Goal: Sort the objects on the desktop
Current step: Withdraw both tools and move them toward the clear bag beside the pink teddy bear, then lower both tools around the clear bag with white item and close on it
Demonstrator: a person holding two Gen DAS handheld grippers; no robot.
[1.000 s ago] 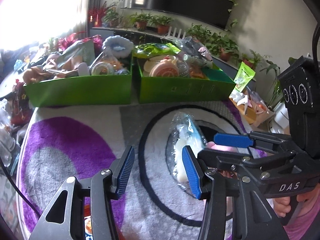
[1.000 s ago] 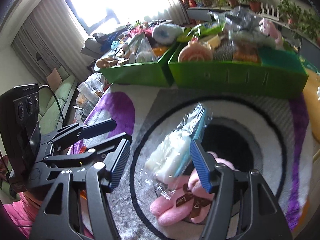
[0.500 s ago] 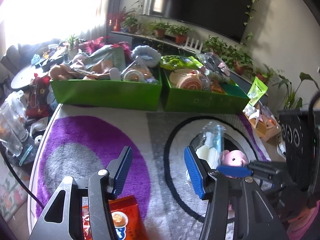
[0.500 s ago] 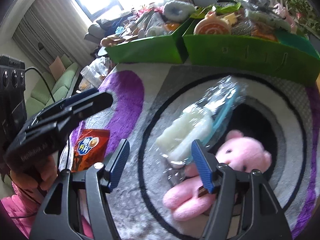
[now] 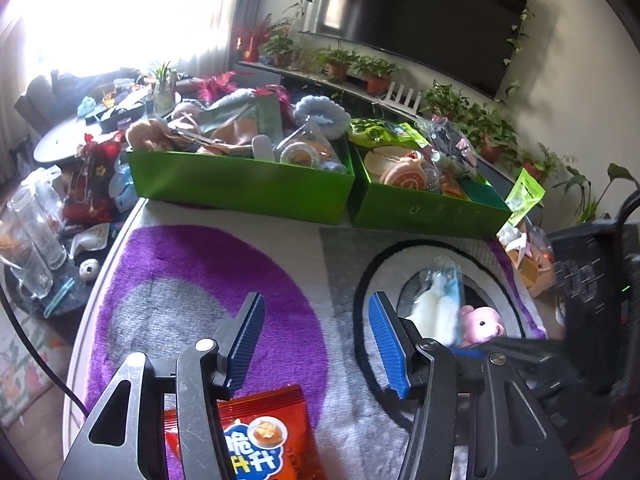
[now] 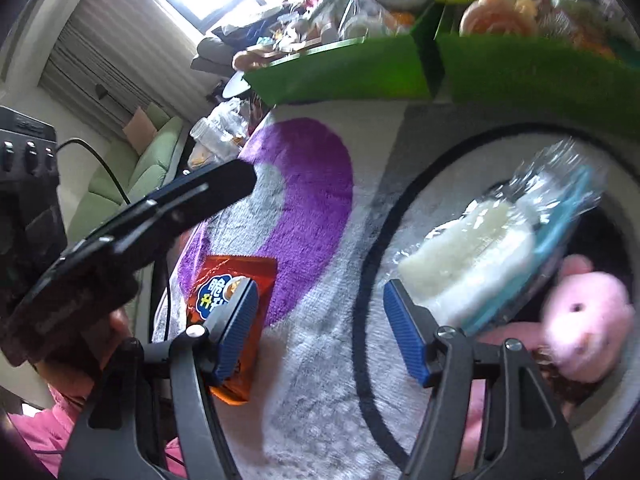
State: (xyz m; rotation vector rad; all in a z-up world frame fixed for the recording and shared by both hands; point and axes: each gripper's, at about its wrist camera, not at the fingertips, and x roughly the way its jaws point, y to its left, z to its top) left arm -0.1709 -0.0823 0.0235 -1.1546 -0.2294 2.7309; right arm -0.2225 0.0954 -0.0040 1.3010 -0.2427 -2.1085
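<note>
A shaggy rug (image 5: 192,280) patterned in purple, grey and white, with a black ring, covers a tabletop. The left gripper (image 5: 316,338) hovers above the rug's purple patch, its blue-padded fingers (image 5: 246,340) spread wide with nothing between them. Just beneath it, at the rug's near edge, lies an orange-red snack packet (image 5: 264,436) printed with Chinese characters. The right gripper (image 6: 320,332) hangs over the rug's grey middle, its fingers (image 6: 404,334) also spread apart and empty. Inside the rug's black ring lies a clear plastic bag (image 6: 500,236) holding something white and fluffy with pale blue trim; touching it on the near side is a small pink plush bear (image 6: 584,316). Along the rug's far edge stand two green boxes side by side: the left green box (image 5: 240,188) is heaped with plush toys and packets, and the right green box (image 5: 424,210) holds a swirl-shaped plush and more packets. Beyond the rug's left edge stand clear glasses (image 5: 28,236)
</note>
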